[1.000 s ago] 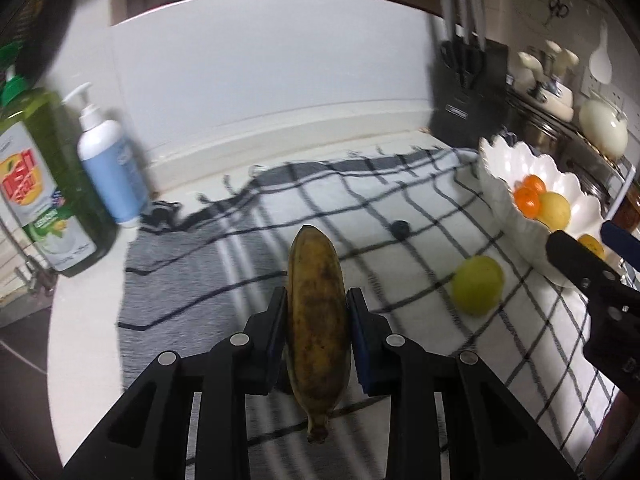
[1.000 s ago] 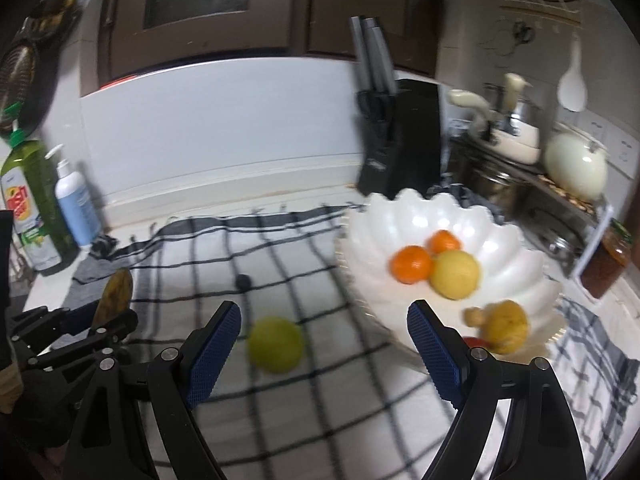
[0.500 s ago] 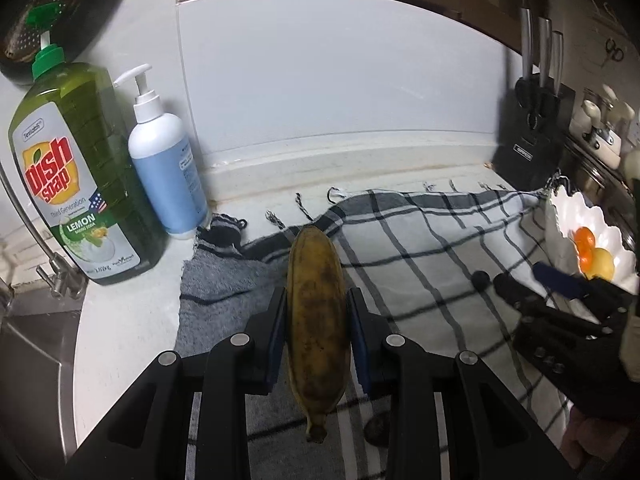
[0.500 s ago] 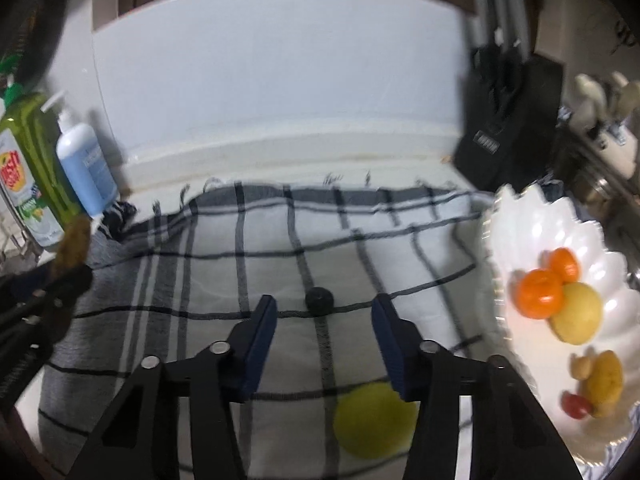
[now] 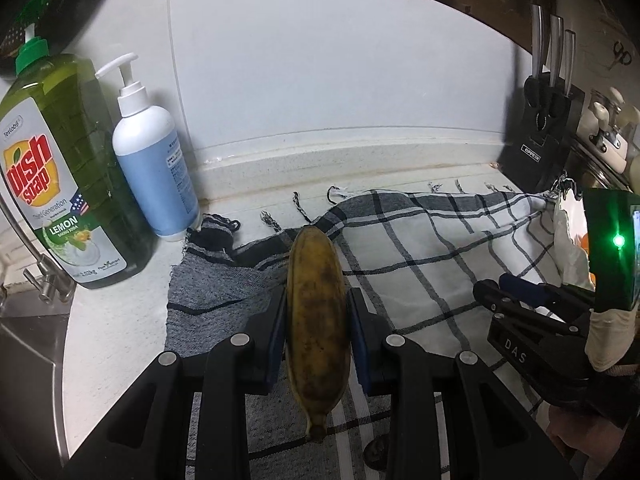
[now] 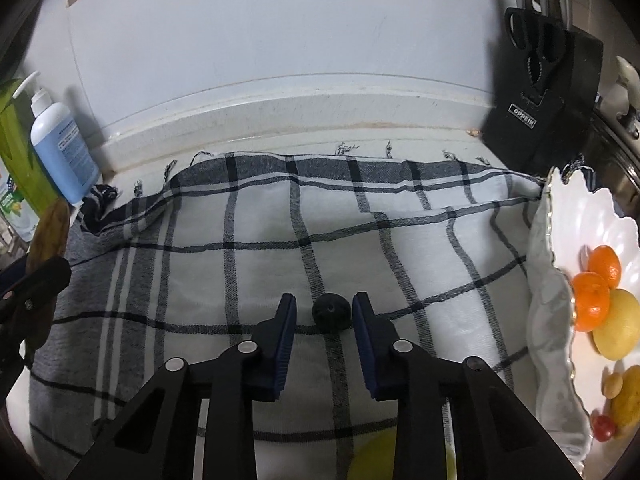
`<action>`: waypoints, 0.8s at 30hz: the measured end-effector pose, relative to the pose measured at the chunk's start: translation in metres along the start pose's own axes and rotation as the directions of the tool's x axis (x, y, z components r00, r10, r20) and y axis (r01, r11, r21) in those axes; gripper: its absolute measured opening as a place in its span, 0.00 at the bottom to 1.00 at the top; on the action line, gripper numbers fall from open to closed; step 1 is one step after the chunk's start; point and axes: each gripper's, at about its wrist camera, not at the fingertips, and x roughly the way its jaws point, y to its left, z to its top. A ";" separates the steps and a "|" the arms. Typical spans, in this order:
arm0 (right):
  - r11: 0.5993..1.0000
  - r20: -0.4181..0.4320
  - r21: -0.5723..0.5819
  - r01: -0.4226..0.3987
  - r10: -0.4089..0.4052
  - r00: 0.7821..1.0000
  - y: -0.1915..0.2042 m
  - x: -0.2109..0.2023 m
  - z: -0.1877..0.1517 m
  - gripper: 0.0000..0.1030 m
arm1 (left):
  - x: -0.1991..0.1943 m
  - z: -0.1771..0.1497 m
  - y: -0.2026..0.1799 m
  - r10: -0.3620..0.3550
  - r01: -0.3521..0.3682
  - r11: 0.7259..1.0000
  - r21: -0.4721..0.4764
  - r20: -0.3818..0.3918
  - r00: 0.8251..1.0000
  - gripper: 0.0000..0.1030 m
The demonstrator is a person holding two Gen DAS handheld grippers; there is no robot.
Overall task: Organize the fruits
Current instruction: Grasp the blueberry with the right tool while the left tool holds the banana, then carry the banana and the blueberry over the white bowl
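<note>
My left gripper (image 5: 317, 312) is shut on a brown-spotted banana (image 5: 316, 312), held above the left part of the checked cloth (image 5: 420, 256). My right gripper (image 6: 325, 316) is open low over the cloth (image 6: 248, 280), its fingers on either side of a small dark round fruit (image 6: 331, 312), not touching it. A yellow-green fruit (image 6: 376, 456) lies on the cloth under the right gripper. A white scalloped bowl (image 6: 552, 280) at the right holds oranges (image 6: 592, 300), a yellow fruit (image 6: 618, 330) and small fruits.
A green dish soap bottle (image 5: 60, 184) and a blue pump bottle (image 5: 154, 172) stand at the back left by a sink edge (image 5: 24, 360). A black knife block (image 6: 548, 96) stands at the back right. The right gripper shows in the left wrist view (image 5: 532, 304).
My right gripper has moved down and forward until the dark fruit sits between its narrowed fingers. My left gripper has kept the banana and drifted a little further left.
</note>
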 end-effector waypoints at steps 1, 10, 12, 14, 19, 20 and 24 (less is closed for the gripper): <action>1.000 -0.003 0.001 0.002 -0.002 1.000 0.000 0.002 0.000 0.27 | 0.001 0.000 0.000 -0.001 0.001 1.000 0.000 -0.001 1.000 0.29; 1.000 -0.016 0.009 -0.002 0.002 1.000 -0.003 0.010 0.000 0.21 | 0.004 0.000 -0.002 -0.006 0.006 1.000 0.005 -0.005 1.000 0.29; 1.000 -0.014 0.013 -0.002 0.003 1.000 -0.003 0.010 -0.001 0.21 | 0.004 0.000 -0.003 -0.006 0.006 1.000 0.006 -0.004 1.000 0.29; 1.000 -0.011 0.015 -0.002 0.002 1.000 -0.003 0.008 -0.001 0.21 | 0.003 0.000 -0.003 -0.005 0.005 1.000 0.007 -0.003 1.000 0.29; 1.000 0.015 0.023 -0.016 0.016 1.000 -0.003 -0.006 -0.002 0.21 | -0.003 0.000 -0.002 -0.007 0.007 1.000 0.006 0.004 1.000 0.28; 1.000 0.024 0.024 -0.016 0.016 1.000 -0.003 -0.011 -0.002 0.21 | -0.005 0.001 -0.003 -0.009 0.009 1.000 0.008 0.008 1.000 0.28; 0.999 0.055 0.031 -0.019 0.017 0.998 -0.006 -0.034 -0.004 0.21 | -0.017 0.001 -0.006 -0.015 0.015 1.000 0.012 0.021 1.000 0.28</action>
